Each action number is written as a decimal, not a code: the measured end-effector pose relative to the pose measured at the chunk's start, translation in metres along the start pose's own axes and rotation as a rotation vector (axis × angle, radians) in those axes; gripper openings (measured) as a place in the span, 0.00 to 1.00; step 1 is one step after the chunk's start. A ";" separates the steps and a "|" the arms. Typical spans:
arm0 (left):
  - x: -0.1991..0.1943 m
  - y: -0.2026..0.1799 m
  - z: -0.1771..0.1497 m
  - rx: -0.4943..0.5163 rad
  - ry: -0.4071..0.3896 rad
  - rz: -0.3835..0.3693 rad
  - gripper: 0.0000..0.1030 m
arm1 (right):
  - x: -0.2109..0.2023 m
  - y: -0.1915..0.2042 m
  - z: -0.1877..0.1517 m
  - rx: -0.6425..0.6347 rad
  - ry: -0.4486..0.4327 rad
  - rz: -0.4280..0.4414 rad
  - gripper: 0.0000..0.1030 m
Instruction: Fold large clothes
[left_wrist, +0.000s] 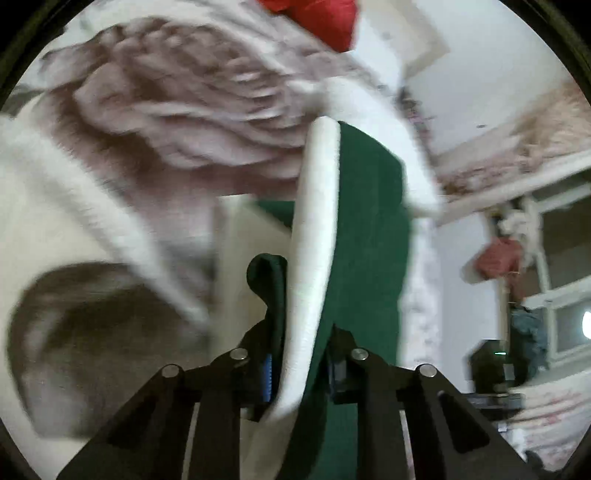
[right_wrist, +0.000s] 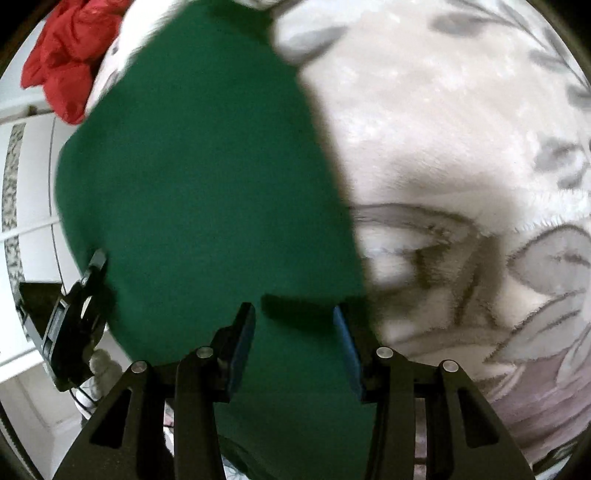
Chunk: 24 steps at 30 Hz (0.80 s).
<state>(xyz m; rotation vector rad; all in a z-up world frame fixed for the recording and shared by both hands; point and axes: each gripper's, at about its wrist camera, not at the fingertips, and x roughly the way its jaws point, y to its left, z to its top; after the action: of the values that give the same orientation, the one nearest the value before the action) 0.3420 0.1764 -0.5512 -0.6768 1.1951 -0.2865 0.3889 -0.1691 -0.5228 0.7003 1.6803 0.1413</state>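
Note:
A dark green garment with a thick white band (left_wrist: 317, 236) hangs in my left gripper (left_wrist: 301, 363), which is shut on its folded edge and holds it up off the bed. In the right wrist view the green garment (right_wrist: 207, 177) spreads wide over the patterned blanket (right_wrist: 461, 155). My right gripper (right_wrist: 295, 350) is open, its blue-padded fingers (right_wrist: 347, 350) spread over the near edge of the green cloth. The other gripper (right_wrist: 74, 317) shows at the left edge of that view, at the garment's side.
A cream blanket with brown and grey floral print (left_wrist: 166, 122) covers the bed. A red garment (right_wrist: 66, 59) lies bunched at the bed's far edge; it also shows in the left wrist view (left_wrist: 321, 18). White shelving and room clutter (left_wrist: 524, 266) stand on the right.

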 end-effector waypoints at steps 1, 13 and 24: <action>0.007 0.022 0.000 -0.058 0.026 -0.012 0.17 | -0.001 0.002 0.004 0.001 -0.008 -0.007 0.45; 0.026 0.061 0.006 -0.115 0.096 -0.132 0.29 | 0.026 0.124 0.161 -0.214 -0.193 -0.138 0.37; -0.064 0.013 -0.033 -0.023 0.044 -0.072 0.65 | -0.042 0.096 0.006 -0.239 0.018 0.076 0.56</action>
<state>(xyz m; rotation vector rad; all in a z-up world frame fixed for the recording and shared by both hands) 0.2864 0.2103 -0.5175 -0.7379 1.2190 -0.3497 0.4322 -0.1147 -0.4444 0.5833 1.6215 0.3964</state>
